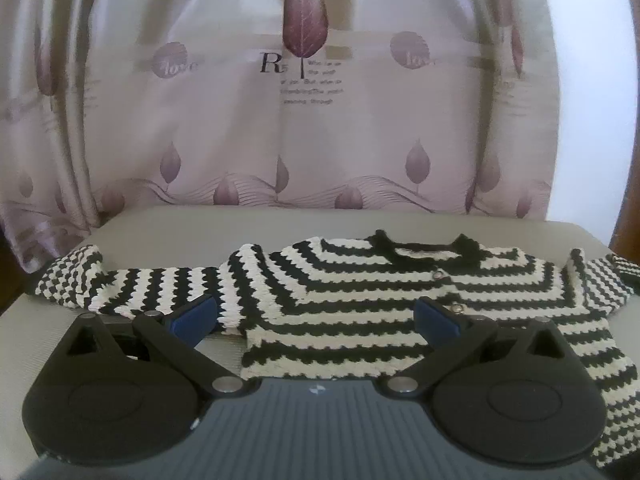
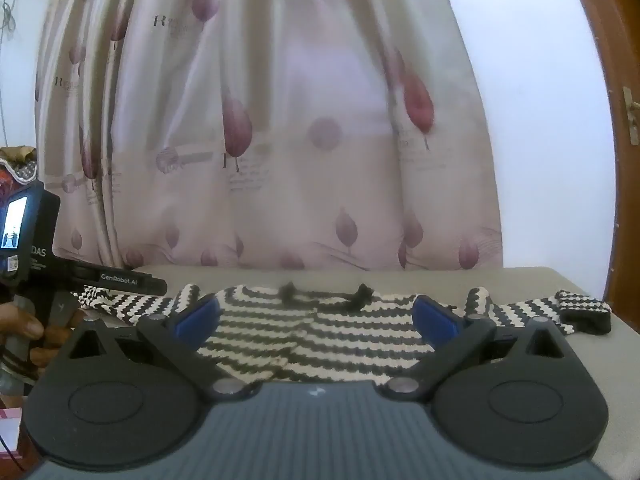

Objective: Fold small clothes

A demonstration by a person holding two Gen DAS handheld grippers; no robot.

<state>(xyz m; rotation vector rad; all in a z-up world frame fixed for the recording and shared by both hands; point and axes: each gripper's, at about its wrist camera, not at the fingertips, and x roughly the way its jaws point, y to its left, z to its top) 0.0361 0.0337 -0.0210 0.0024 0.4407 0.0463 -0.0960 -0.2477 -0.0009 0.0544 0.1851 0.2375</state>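
Progress is at the starting stage. The black-and-white striped sweater [image 1: 360,304] lies spread flat on the grey table [image 1: 168,220], collar toward the curtain [image 1: 224,120], both sleeves stretched out to either side of the body. No fold shows yet; by this layout, sleeves and body all remain to be folded.

Left gripper [image 1: 316,316]: jaws spread wide, nothing between them, poised over the sweater's near hem on the side of its left sleeve. Right gripper [image 2: 316,316]: jaws equally wide, empty, facing the sweater's body from the near edge. Neither pad set touches the knit, as far as can be judged.

Seen from the right wrist, a person's hand [image 2: 24,328] holds the left tool beside the sweater's left sleeve.

Legible writing:
- Curtain behind the sweater: "love" in round badges, a large "R", and small text too blurred to read.
- Left tool housing: "GenRobot.AI" and letters ending "DAS".
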